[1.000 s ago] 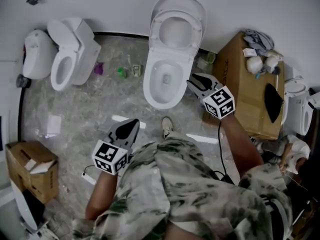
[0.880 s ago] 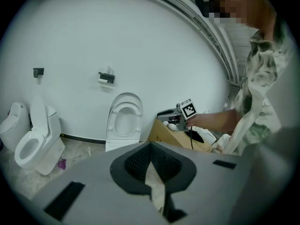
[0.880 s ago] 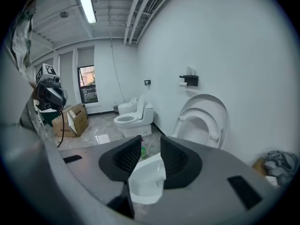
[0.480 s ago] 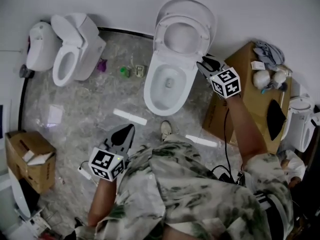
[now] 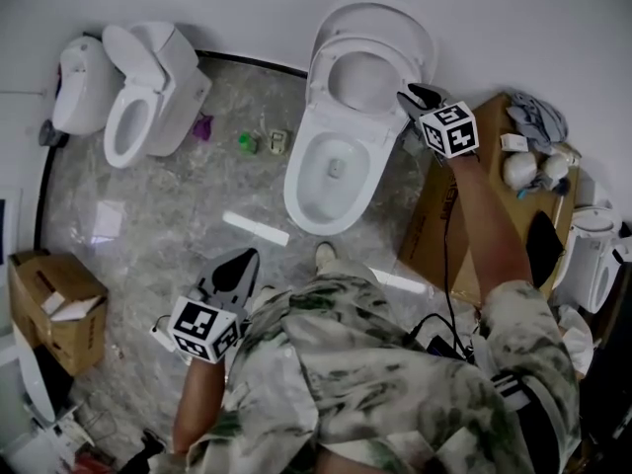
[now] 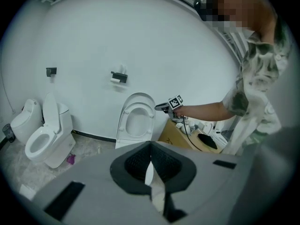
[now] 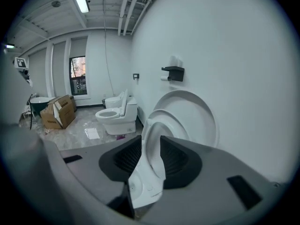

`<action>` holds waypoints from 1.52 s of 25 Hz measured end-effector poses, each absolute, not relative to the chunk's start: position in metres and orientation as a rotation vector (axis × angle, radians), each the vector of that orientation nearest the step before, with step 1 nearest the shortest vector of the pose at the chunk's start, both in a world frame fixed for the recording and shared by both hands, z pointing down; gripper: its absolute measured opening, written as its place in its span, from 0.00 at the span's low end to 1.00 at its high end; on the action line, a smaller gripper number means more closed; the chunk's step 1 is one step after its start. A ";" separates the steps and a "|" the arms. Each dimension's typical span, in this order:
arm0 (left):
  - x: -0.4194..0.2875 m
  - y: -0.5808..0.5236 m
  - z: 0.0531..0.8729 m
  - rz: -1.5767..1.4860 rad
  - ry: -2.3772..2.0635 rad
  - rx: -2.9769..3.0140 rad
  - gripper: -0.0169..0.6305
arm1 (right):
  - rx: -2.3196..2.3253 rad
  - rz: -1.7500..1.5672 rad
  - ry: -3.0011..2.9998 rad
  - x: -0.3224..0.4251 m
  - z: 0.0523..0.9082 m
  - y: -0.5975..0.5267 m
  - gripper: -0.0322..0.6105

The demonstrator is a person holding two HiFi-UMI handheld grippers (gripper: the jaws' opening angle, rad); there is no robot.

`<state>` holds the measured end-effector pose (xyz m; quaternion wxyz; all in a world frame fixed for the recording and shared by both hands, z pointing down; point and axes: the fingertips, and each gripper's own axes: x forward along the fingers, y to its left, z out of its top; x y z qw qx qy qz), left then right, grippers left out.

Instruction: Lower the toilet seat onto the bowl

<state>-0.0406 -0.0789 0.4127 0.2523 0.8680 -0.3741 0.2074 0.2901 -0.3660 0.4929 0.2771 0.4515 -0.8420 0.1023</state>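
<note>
The white toilet has its bowl (image 5: 298,181) uncovered, with the seat (image 5: 326,67) and the lid (image 5: 385,13) both tipped up against the wall. My right gripper (image 5: 408,94) is at the seat's right rim, open. Its jaws have just closed a little. In the right gripper view the seat's edge (image 7: 161,118) shows in the gap between the jaws (image 7: 151,149), with the lid (image 7: 199,111) behind; I cannot tell whether it touches. My left gripper (image 5: 242,262) hangs low by my body, shut and holding nothing. From the left gripper view (image 6: 150,149) the seat (image 6: 123,121) is far off.
A second toilet (image 5: 133,117) and another white fixture (image 5: 74,92) stand at the left wall. A large cardboard box (image 5: 459,196) with loose items sits right of the bowl. A smaller box (image 5: 54,309) is at lower left. Small green (image 5: 242,143) and purple (image 5: 202,126) items lie on the floor.
My right gripper has travelled from beside the bowl up to the raised seat's right rim. My left gripper has drifted slightly down and left.
</note>
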 end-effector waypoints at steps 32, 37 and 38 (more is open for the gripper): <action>-0.064 -0.106 0.430 0.645 -1.110 2.275 0.06 | 1.112 0.163 -2.079 0.307 0.526 -0.510 0.28; -0.062 -0.104 0.431 0.637 -1.106 2.257 0.06 | 1.111 0.154 -2.063 0.308 0.529 -0.511 0.23; -0.060 -0.104 0.432 0.636 -1.104 2.256 0.06 | 1.116 0.154 -2.065 0.309 0.529 -0.510 0.23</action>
